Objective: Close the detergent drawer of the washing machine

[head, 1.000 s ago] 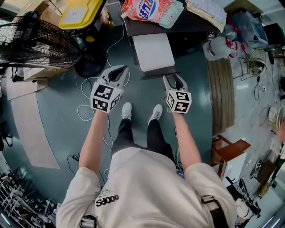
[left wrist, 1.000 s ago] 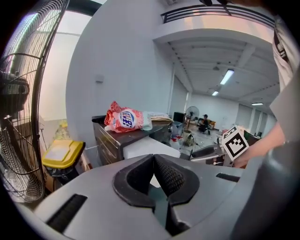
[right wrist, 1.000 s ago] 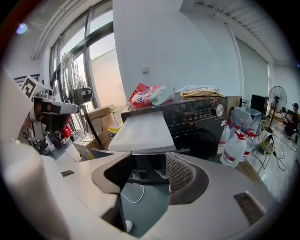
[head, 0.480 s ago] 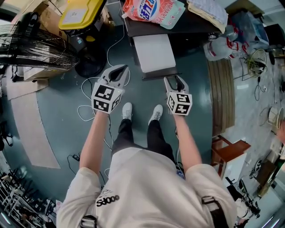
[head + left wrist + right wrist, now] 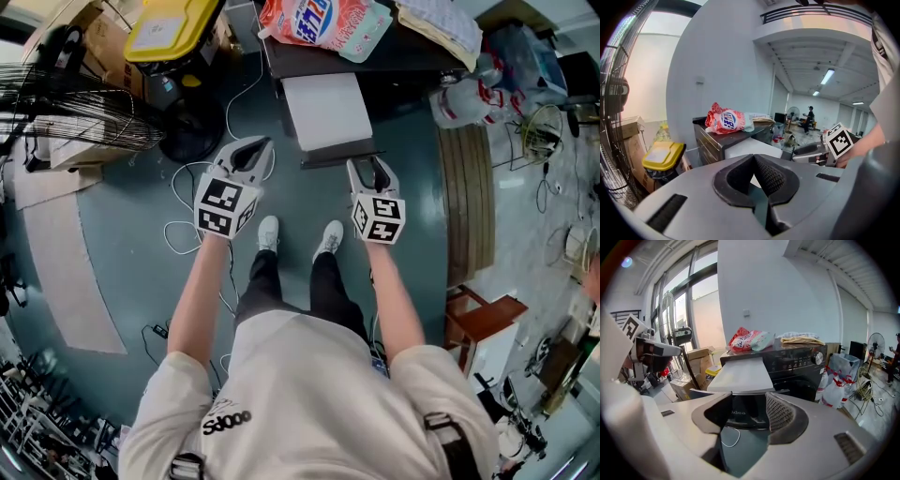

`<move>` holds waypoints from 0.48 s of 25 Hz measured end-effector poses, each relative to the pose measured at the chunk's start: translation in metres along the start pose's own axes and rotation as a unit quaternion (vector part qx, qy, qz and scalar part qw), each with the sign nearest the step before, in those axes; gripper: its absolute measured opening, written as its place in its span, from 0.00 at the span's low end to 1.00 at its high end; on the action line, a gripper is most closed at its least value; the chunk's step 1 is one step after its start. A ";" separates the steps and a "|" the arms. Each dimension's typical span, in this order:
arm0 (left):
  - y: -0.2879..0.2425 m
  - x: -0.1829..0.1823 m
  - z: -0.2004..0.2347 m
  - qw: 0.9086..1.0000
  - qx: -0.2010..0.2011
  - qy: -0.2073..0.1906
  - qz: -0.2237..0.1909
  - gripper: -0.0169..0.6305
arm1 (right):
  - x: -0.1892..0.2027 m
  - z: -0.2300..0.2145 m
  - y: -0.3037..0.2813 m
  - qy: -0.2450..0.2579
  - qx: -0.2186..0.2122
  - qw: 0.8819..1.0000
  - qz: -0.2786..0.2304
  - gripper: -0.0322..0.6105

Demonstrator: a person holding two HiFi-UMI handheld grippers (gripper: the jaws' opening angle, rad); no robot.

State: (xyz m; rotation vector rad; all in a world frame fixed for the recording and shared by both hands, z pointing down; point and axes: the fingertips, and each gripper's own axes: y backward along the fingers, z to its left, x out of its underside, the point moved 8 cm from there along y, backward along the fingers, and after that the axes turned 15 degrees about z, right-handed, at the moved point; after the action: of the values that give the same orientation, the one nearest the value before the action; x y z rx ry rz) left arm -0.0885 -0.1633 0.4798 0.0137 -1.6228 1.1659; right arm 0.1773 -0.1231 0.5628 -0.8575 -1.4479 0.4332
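Note:
The dark washing machine stands at the top of the head view with its white detergent drawer pulled out toward me. In the right gripper view the drawer juts out left of the control panel and knob. My right gripper is open, just right of the drawer's dark front edge and not touching it; its jaws frame that edge. My left gripper hangs left of the drawer, shut with nothing in it. A pink detergent bag lies on the machine.
A yellow-lidded bin and a floor fan stand to the left. White cables trail over the floor by my feet. Tied plastic jugs sit right of the machine, and a wooden stool stands further right.

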 end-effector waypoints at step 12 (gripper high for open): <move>0.002 0.002 0.005 1.000 -0.005 0.004 0.003 0.05 | -0.017 -0.002 -0.011 -0.008 -0.009 1.000 0.004 0.38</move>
State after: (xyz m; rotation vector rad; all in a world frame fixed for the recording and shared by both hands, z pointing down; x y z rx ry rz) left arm -0.0941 -0.1652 0.4802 -0.0021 -1.6225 1.1606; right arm 0.1742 -0.1432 0.5593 -0.8768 -1.4662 0.4348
